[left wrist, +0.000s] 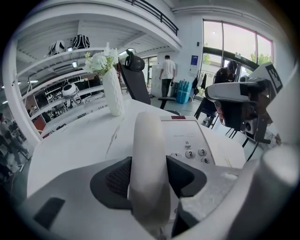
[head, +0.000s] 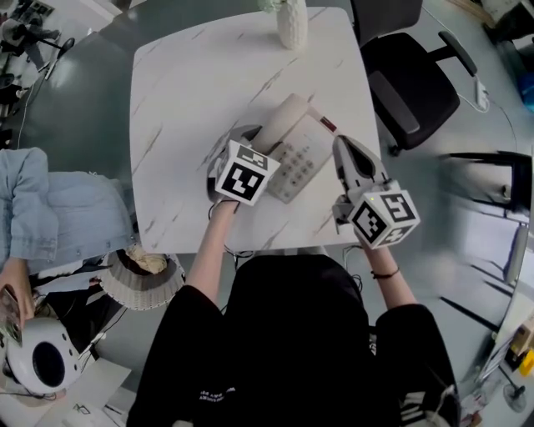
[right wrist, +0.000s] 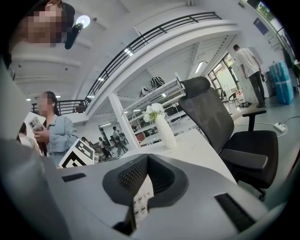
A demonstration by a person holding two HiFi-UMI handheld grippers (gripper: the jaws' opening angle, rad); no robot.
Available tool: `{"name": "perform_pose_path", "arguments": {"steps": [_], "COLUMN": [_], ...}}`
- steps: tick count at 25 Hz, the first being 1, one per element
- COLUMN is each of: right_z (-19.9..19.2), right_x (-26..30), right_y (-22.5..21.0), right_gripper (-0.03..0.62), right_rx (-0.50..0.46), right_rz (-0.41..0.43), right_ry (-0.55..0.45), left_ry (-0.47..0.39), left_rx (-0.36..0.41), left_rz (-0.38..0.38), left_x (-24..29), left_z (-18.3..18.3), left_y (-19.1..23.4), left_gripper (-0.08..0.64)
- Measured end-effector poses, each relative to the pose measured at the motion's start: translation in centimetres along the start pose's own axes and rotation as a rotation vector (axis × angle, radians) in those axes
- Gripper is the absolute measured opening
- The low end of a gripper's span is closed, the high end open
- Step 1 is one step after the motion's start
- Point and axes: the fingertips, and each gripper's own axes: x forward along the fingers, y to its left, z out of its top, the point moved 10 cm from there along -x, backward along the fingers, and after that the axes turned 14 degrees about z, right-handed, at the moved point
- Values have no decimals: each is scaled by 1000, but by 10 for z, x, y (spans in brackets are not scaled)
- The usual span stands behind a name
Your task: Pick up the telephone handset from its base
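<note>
Left gripper point(left wrist: 150, 180) clasping the telephone handset point(left wrist: 148, 136), which has not yet left its base point(head: 302, 158).

Low in the middle of the left gripper view, the two dark pads sit against either side of the cream handset, with the jaws set wide to span it. The handset lies in its cradle along the left side of the base, at the centre of the white marbled table point(head: 192, 83) in the head view. The right gripper point(head: 342, 143) hovers just right of the base, its jaws together at the tips and empty. A white vase point(head: 292, 23) stands at upper centre and a black chair point(head: 409, 83) at upper right. The step in hand appears to be the grasp. The next move calls for a firm squeeze and a straight lift clear of the cradle.
</note>
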Motion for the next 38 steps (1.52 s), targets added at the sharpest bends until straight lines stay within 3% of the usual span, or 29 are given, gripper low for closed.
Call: {"name": "perform_pose_path", "arguments": {"steps": [5, 25, 38], "right_z": [-1, 13, 29], "right_x": [0, -3, -3], "right_y": [2, 3, 8], "right_gripper": [-9, -9, -9], "right_rx": [8, 23, -37], "right_rz": [13, 29, 76], "right_ry": [-5, -32, -85], "left_ry": [-12, -152, -310], "left_rx": [-5, -205, -385], "left_rz": [6, -52, 33], "left_x": [-1, -22, -70], "left_z": [-1, -3, -6], "left_y": [0, 5, 7], "left_gripper": [216, 215, 215]}}
